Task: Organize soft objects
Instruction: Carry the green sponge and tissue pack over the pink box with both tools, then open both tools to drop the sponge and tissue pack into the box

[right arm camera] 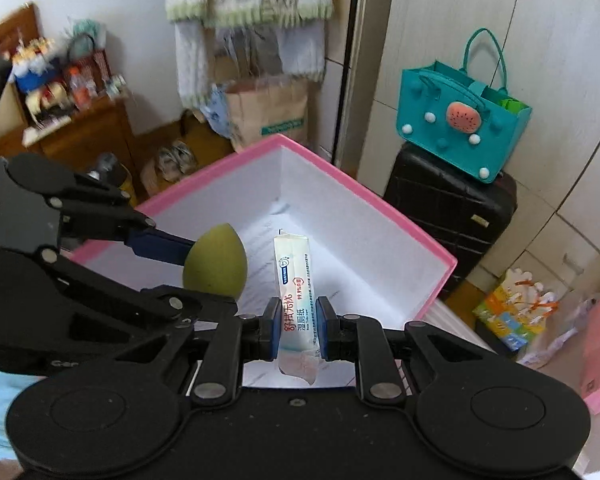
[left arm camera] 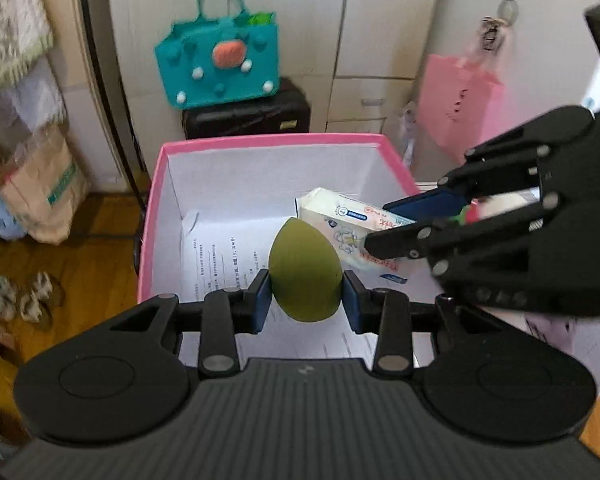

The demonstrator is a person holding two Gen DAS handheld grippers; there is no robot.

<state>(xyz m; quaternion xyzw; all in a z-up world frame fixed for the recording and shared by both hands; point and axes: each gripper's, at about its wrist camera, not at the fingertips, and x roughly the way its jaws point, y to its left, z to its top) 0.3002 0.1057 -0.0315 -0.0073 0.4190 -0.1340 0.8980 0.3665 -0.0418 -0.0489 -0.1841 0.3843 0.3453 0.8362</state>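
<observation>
The left gripper (left arm camera: 305,300) is clamping an olive-green, egg-shaped makeup sponge (left arm camera: 305,276) between its blue pads, pointed end up, and is holding it over the open pink box (left arm camera: 268,140) with white inner walls. The sponge is hanging above a printed paper sheet (left arm camera: 220,256) lying on the box floor.

The right gripper (right arm camera: 299,328) is pinching a slim white pack of wet wipes (right arm camera: 296,300) edge-on between its pads, its crumpled lower end sticking out below the jaws toward the camera. This pack is also hovering over the box interior, just beside the sponge; the two are close but not touching. In the left wrist view, the right gripper is reaching in from the right with the pack's printed face showing.

Behind the box, a teal felt tote bag (right arm camera: 460,120) with a watermelon patch is sitting on top of a black suitcase (right arm camera: 452,216), in front of white cabinet doors (left arm camera: 380,40). A pink paper bag (left arm camera: 458,104) is hanging from the cabinet to the right.
</observation>
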